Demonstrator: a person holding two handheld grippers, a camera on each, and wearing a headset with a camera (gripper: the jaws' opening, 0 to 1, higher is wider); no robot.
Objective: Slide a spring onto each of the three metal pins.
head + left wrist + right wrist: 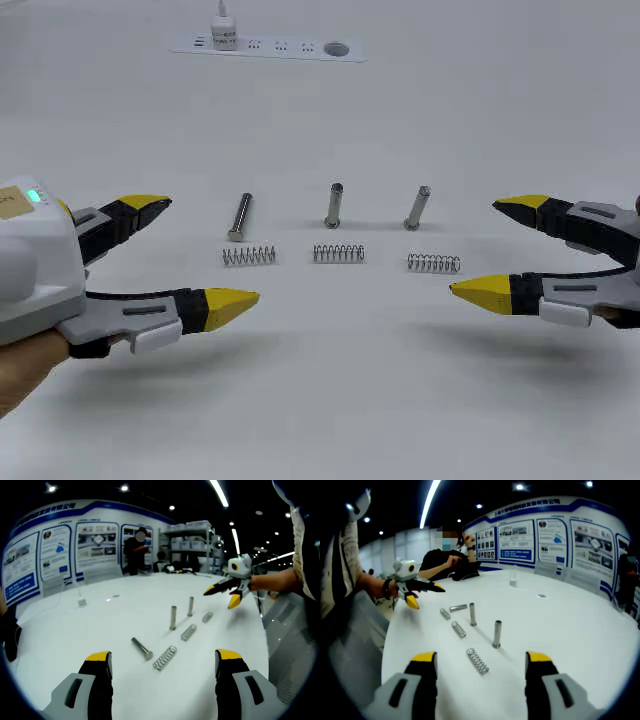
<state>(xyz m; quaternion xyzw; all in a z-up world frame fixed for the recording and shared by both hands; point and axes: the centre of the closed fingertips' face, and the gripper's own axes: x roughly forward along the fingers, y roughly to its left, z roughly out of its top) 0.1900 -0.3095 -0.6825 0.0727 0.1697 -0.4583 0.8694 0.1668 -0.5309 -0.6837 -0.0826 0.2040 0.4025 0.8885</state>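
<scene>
1. Jaws wide apart and empty on both. Head view: left gripper (210,250) and right gripper (475,247) hover over the white worktop (330,400), one on each side of the parts, touching nothing.
2. Same view: three short silver metal pins in a row, left pin (240,216), middle pin (334,205), right pin (418,207). Just in front of each lies a small coiled steel-wire spring: left spring (249,256), middle spring (339,253), right spring (434,263). The springs' long axes run along the row.
3. Left gripper view: left pin lies flat, head toward the springs, shaft pointing away. Middle and right pins stand upright on their heads, axes vertical.
4. Right gripper view: right spring lies nearest, flat, apart from its pin.
5. Judgement: no spring is on a pin yet, so the first pick is in hand. The next move calls for pinching one spring, turning its axis vertical and lining its bore over a pin tip. The lying pin likely needs the other gripper.
</scene>
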